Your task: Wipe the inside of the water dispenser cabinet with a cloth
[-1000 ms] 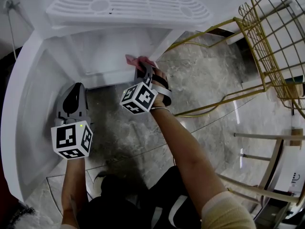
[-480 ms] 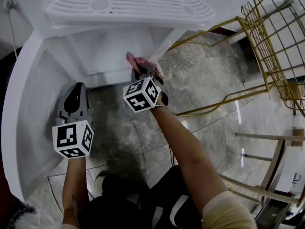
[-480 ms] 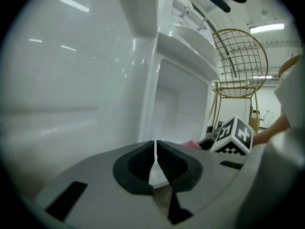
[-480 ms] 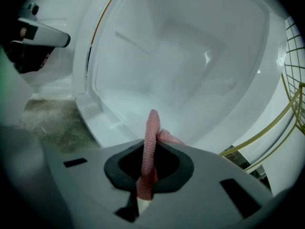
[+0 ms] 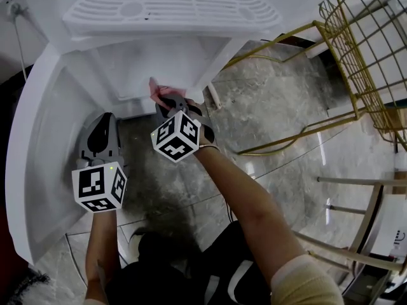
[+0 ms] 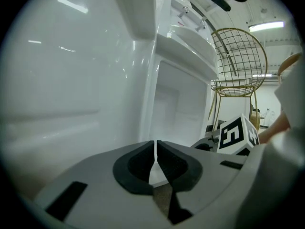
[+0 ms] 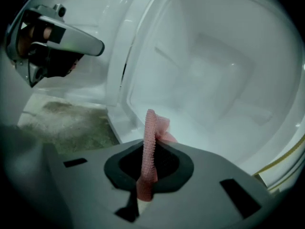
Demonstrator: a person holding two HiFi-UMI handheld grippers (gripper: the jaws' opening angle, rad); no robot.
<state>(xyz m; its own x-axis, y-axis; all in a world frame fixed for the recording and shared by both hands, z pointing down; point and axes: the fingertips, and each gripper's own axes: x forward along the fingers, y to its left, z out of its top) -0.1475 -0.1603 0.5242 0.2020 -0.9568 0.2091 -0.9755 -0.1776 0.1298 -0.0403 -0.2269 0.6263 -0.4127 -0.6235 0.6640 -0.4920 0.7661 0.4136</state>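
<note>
The white water dispenser (image 5: 172, 8) stands ahead with its lower cabinet (image 5: 152, 65) open; the cabinet's bare white inside (image 7: 214, 75) fills the right gripper view. My right gripper (image 5: 166, 101) is shut on a pink cloth (image 5: 156, 89) at the cabinet's mouth, the cloth (image 7: 149, 149) standing up between the jaws. My left gripper (image 5: 100, 134) is shut with nothing in it, lower left, beside the open cabinet door (image 5: 35, 151). In the left gripper view the jaws (image 6: 156, 162) meet in front of the door's inner face (image 6: 71, 80).
A gold wire chair (image 5: 362, 56) stands at the right on the marble floor (image 5: 273, 119). A power cord and socket (image 5: 14, 8) are on the wall at upper left. The person's legs (image 5: 191, 272) fill the bottom of the head view.
My right gripper has carried the pink cloth leftward, from the cabinet's right side toward its middle. The left gripper has shifted only slightly.
</note>
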